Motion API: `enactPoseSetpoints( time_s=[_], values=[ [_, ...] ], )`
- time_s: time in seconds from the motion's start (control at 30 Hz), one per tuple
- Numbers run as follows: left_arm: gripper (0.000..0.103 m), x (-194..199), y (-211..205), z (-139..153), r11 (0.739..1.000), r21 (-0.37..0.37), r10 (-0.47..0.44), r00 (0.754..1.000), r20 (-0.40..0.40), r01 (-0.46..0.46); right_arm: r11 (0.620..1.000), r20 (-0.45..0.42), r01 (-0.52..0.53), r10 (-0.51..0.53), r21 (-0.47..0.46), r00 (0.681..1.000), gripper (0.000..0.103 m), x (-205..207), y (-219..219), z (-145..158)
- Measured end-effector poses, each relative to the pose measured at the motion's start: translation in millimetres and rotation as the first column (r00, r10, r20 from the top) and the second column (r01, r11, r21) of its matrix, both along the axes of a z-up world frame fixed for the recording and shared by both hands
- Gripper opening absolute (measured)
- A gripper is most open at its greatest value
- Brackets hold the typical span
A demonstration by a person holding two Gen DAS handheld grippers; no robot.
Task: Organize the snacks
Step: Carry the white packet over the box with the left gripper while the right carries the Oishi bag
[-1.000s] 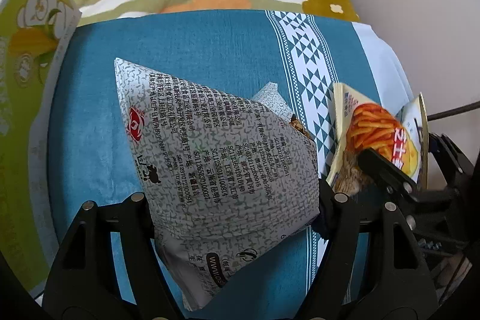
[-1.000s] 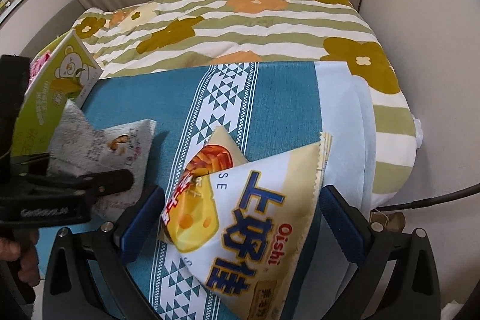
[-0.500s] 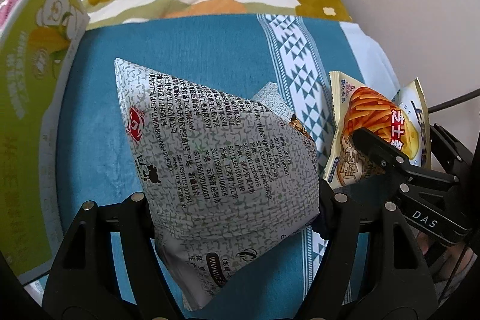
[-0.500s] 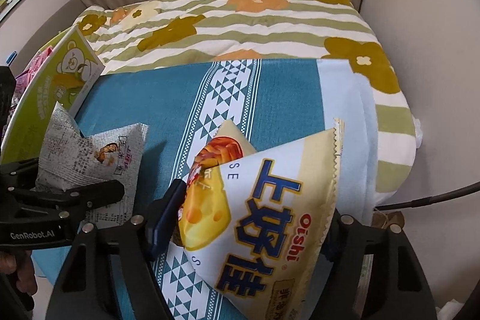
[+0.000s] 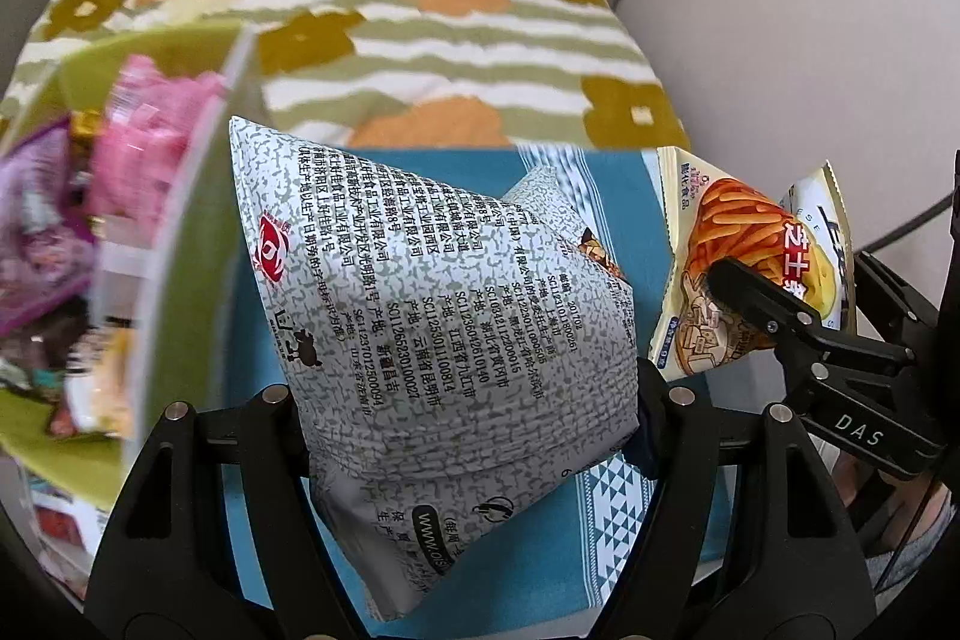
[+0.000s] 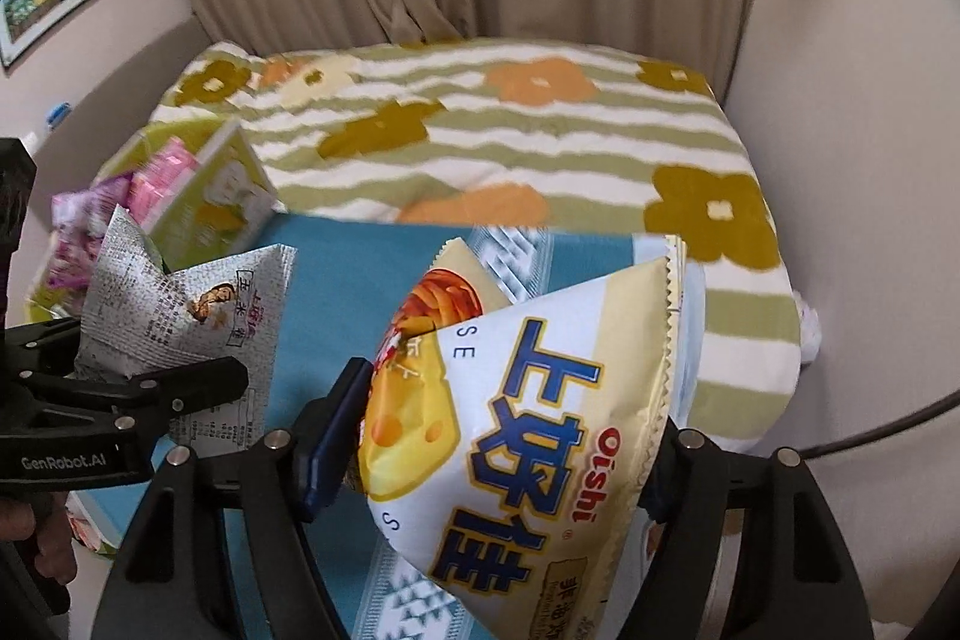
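Left wrist view is showing the left gripper [image 5: 468, 400] clenching a grey printed snack bag [image 5: 420, 304] at frame centre, lifted over the blue cloth [image 5: 606, 196]. At the left edge, a green box [image 5: 180, 244] is already holding pink and purple packets, so some sorting seems done. In the right wrist view the right gripper [image 6: 498, 466] is gripping a yellow Oishi bag [image 6: 540, 400] in the lower middle. Both bags are waiting to go in; judging by this, the job is partway through.

light: soft, even daylight | shadows: faint | blur: background motion-smeared | edges: fisheye bending, black vignette
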State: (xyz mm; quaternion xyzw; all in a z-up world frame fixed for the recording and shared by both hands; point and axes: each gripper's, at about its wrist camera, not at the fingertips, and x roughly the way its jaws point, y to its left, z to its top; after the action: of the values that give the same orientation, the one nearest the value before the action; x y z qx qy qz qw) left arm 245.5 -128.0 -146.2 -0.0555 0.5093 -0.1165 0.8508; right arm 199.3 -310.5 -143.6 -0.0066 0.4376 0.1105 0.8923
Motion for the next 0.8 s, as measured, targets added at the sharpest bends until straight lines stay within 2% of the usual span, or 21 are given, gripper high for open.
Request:
enactPoseSetpoints(
  time_s=[0.23,0.47,0.63,0.8],
  values=[
    [0.069,-4,70,54,0.995,0.012,0.098,0.990,0.101,-0.100,0.995,0.097,-0.100,0.097,0.023,0.991,0.070,3,53,55],
    [0.069,19,160,86,0.989,0.043,0.134,0.980,0.145,-0.142,0.986,0.154,-0.159,0.151,0.041,0.976,0.070,17,130,85],
    [0.069,47,217,94,0.990,0.048,0.126,0.981,0.144,-0.134,0.986,0.155,-0.160,0.149,0.056,0.977,0.070,33,187,91],
    [0.069,84,258,86,0.994,0.042,0.093,0.989,0.119,-0.099,0.989,0.138,-0.134,0.125,0.056,0.982,0.070,49,232,88]
  ],
)
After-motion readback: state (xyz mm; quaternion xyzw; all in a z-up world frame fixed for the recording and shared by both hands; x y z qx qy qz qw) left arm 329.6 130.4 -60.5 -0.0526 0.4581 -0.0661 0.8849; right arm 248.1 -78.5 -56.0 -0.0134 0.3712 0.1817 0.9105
